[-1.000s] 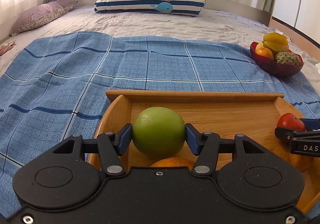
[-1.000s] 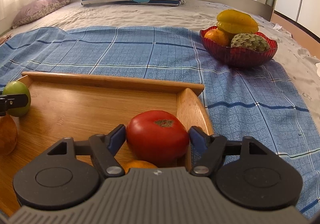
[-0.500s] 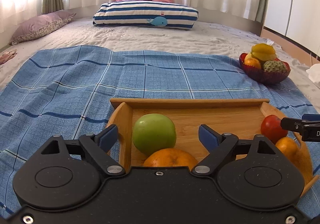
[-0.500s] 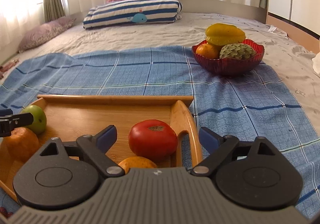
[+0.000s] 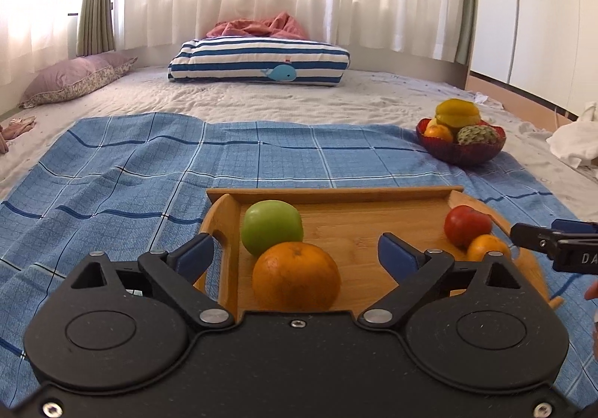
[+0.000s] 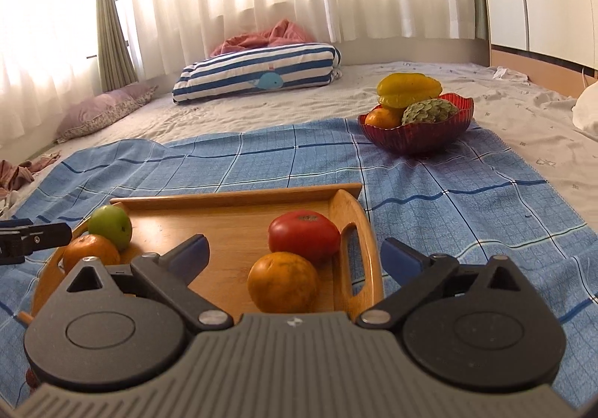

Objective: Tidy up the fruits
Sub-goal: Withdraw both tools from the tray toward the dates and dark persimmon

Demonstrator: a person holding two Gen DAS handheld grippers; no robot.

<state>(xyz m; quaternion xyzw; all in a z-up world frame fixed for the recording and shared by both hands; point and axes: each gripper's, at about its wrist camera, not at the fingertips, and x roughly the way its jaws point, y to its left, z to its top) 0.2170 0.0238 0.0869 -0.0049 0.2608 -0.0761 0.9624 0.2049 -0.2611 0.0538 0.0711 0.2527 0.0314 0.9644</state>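
Observation:
A wooden tray [image 5: 355, 231] [image 6: 231, 227] lies on the blue checked cloth. At its left end rest a green apple [image 5: 271, 226] [image 6: 110, 226] and an orange [image 5: 296, 276] [image 6: 91, 256]. At its right end sit a red tomato [image 5: 467, 225] [image 6: 304, 235] and a second orange [image 5: 487, 247] [image 6: 283, 281]. My left gripper [image 5: 295, 253] hangs back from the apple and orange, jaws still opening, touching neither fruit. My right gripper [image 6: 295, 253] is back from the tomato, jaws opening, pads clear of it.
A red glass bowl [image 5: 461, 151] [image 6: 416, 136] with a starfruit, an orange and a custard apple stands at the cloth's far right corner. A striped whale pillow [image 5: 258, 61] and a purple pillow [image 5: 74, 76] lie beyond. White cloth [image 5: 573, 141] lies at the right edge.
The left gripper let go of the green apple and the right one let go of the tomato. Both opened wide and pulled back and up from the tray.

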